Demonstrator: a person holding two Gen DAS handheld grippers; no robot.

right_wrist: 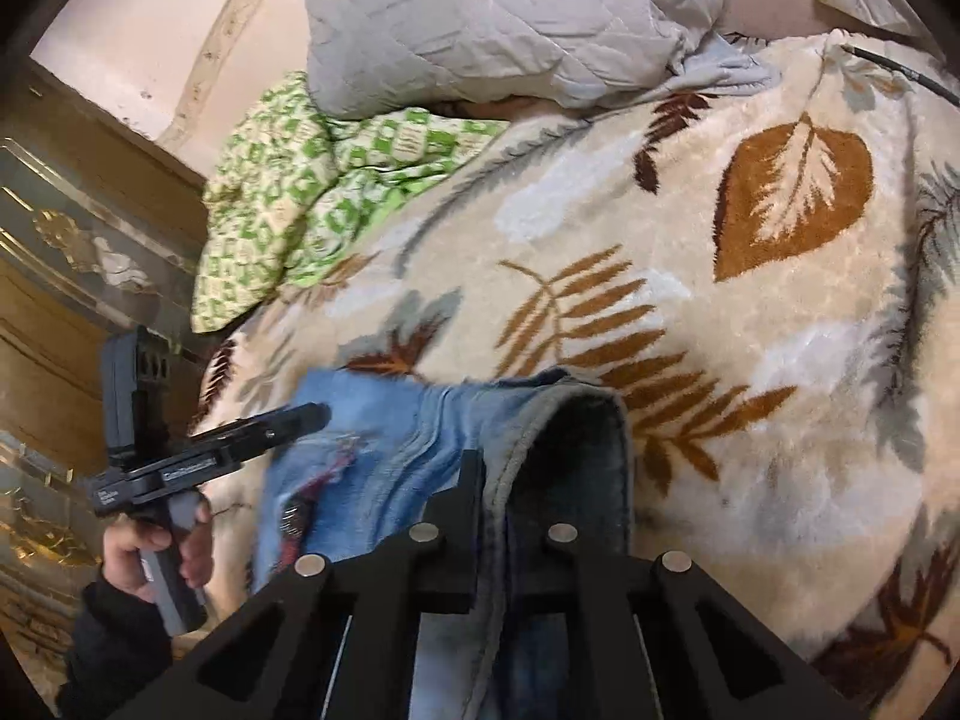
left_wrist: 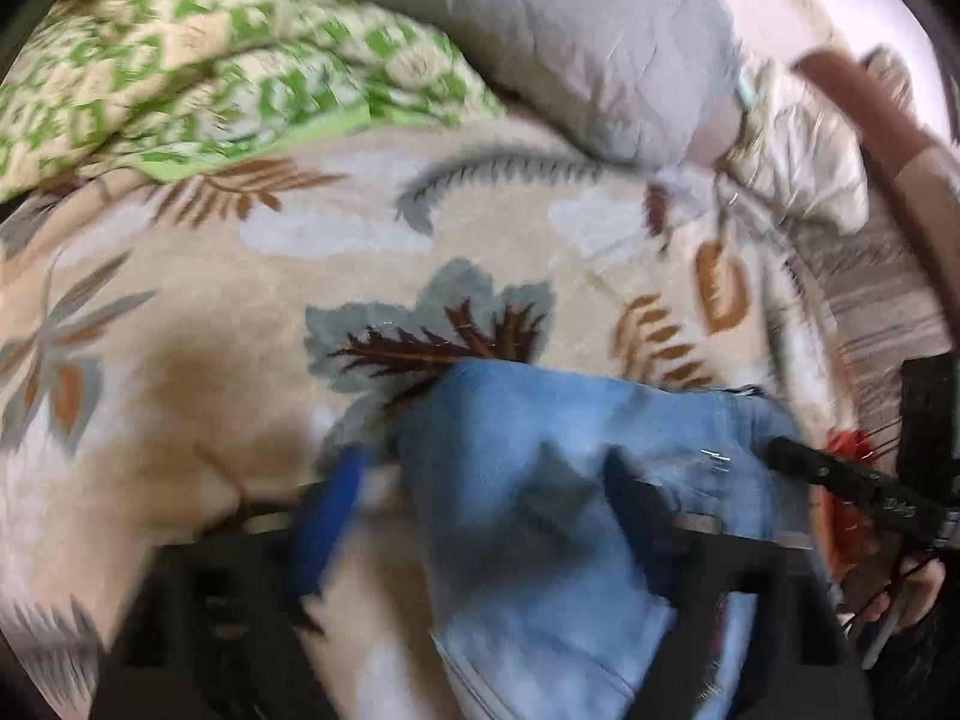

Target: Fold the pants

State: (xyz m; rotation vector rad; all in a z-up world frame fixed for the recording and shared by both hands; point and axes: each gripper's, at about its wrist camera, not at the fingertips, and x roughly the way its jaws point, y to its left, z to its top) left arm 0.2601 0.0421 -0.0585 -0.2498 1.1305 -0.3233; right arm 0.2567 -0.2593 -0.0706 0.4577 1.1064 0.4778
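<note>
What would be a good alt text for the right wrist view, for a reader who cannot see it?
Light blue jeans are held up by the right tool, closed on their waistband, over a cream leaf-print blanket. The left tool, held in a hand, meets the jeans from the left side. Behind lie a green patterned quilt and a grey quilted pillow.

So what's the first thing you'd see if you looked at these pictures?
The light blue jeans jump out first, bunched at the near edge of the bed, with the right gripper pinching their waistband and the left gripper reaching onto the denim from the left. Under them spreads a fluffy cream blanket covered in big brown and grey leaves. Farther back sit a green patterned quilt and a grey pillow.
</note>
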